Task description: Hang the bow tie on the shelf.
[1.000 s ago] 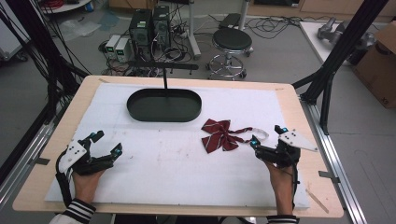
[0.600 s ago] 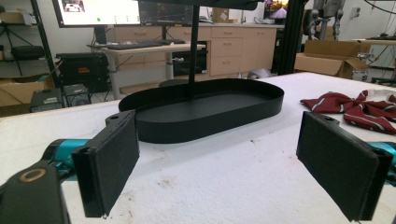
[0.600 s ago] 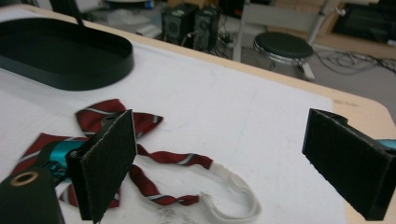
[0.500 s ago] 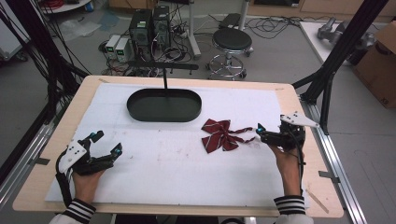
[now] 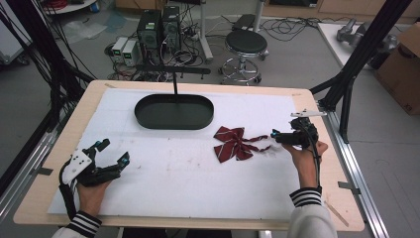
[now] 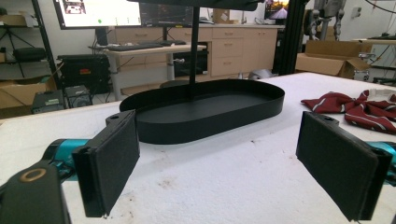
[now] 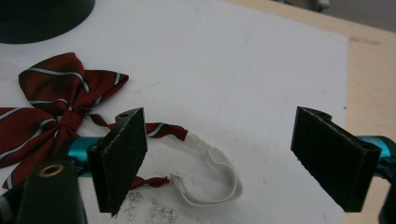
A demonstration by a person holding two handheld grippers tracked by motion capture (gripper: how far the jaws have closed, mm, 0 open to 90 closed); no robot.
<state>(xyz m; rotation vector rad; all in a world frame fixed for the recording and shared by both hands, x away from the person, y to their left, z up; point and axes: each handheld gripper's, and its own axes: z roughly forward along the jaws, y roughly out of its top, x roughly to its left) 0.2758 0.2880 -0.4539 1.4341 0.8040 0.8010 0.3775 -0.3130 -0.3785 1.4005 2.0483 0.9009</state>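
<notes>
1. The bow tie [image 5: 233,144], dark red with thin white stripes, lies flat on the white sheet of the bench [image 5: 188,178], right of centre and just near and right of the black oval tray [image 5: 174,112].
2. Its white elastic strap [image 7: 210,172] curls out in a loop from the bow's right side, resting on the sheet.
3. The right claw [image 5: 275,136] sits at the right side of the bench, lying level and pointing left toward the bow tie, held from the near side by the person's right hand [image 5: 304,151].
4. Its jaws have just been closing a little, yet they stand wide apart; in the right gripper view the strap loop lies on the sheet below and between the two pads [image 7: 122,158], and it seems to touch neither, though the left pad hides part of the strap.
5. The right claw has hold of nothing.
6. The left claw [image 5: 114,151] rests at the near left of the bench, well apart from the bow tie, in the person's left hand [image 5: 91,188].
7. Its jaws are spread wide and empty, aimed toward the tray, whose thin black post [image 6: 192,51] rises from its far side.
</notes>
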